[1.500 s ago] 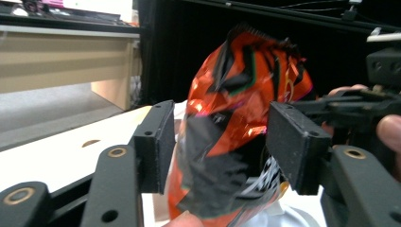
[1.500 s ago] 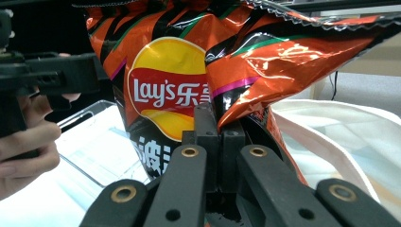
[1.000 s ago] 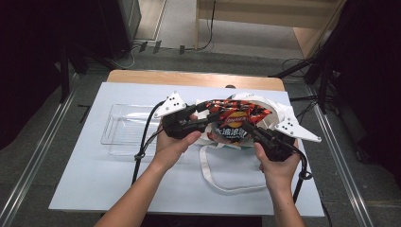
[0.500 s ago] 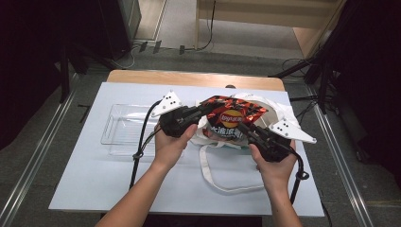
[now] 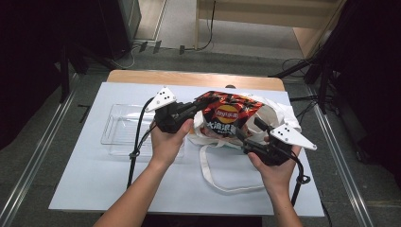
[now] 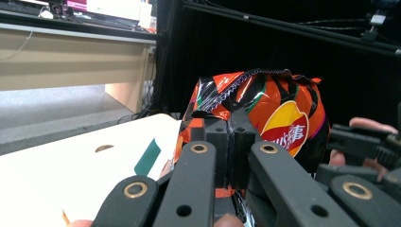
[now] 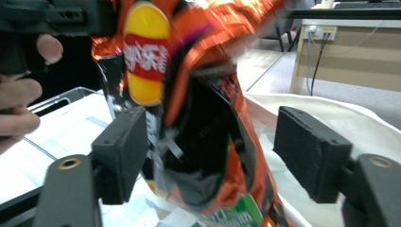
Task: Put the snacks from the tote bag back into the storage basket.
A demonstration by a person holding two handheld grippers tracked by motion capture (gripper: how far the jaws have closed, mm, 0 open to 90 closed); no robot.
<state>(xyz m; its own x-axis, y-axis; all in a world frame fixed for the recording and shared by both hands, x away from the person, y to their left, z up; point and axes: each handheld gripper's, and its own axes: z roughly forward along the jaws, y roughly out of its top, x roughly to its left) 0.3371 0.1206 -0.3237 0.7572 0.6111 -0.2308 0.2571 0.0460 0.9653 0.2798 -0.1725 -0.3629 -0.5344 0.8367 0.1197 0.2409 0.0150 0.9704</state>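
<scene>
Pinching the chip bag's [image 5: 226,116] crimped edge, my left hand-held gripper [image 5: 195,109] holds it above the white tote bag [image 5: 279,113] on the bench [image 5: 85,179]; my right hand-held gripper [image 7: 215,156] has just been opening, its jaws straddling the bag's lower end without pressing it.

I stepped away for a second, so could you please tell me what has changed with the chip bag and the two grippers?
The left gripper has closed on the chip bag; the right gripper has just been opening, the bag loose between its jaws. The white tote bag and clear tray stayed put.

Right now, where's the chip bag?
High view: the chip bag sits mid-table over the white tote bag, right of the clear tray, pinched by the left gripper; the right gripper is open around its lower end.
</scene>
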